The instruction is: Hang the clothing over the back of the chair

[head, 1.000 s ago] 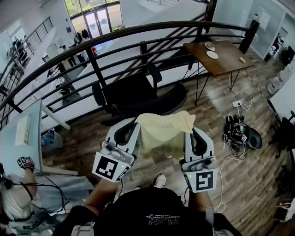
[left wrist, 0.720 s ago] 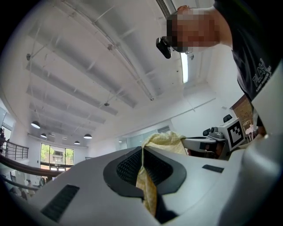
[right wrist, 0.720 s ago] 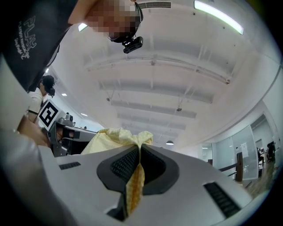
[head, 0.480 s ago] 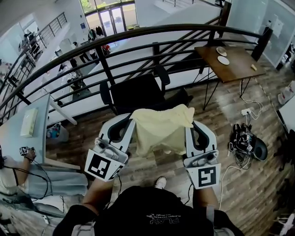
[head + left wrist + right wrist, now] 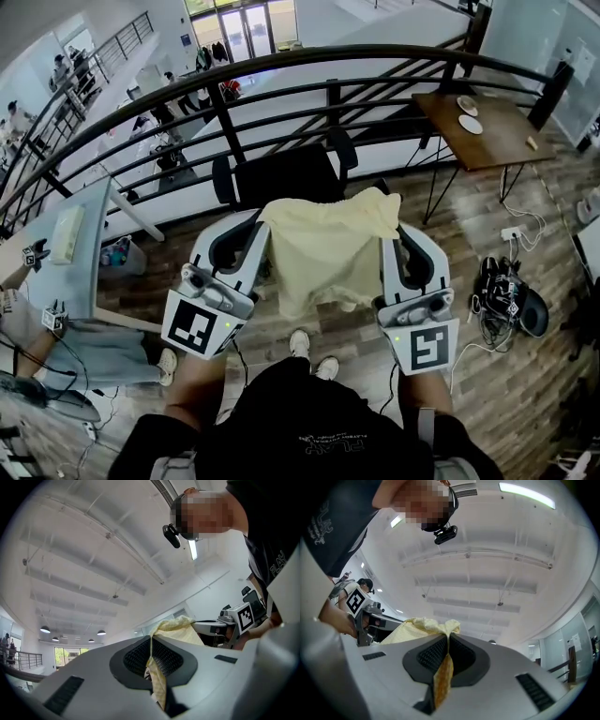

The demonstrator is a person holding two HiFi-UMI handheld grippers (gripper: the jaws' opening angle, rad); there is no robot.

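A pale yellow garment (image 5: 326, 246) hangs spread between my two grippers at the middle of the head view. My left gripper (image 5: 265, 223) is shut on its left top edge, and my right gripper (image 5: 390, 229) is shut on its right top edge. Both point upward. The cloth (image 5: 159, 677) is pinched between the left jaws in the left gripper view, and a fold (image 5: 442, 679) is pinched between the right jaws in the right gripper view. The black office chair (image 5: 281, 176) stands just beyond the garment, its backrest partly hidden behind the cloth.
A black curved railing (image 5: 281, 75) runs behind the chair, with a lower floor beyond it. A brown table (image 5: 487, 129) stands at the right. Cables and a black device (image 5: 506, 291) lie on the wooden floor at the right. A pale desk (image 5: 66, 253) sits at the left.
The chair now lies closer and more centred behind the garment. Both grippers stay shut on the cloth, held at the same spread.
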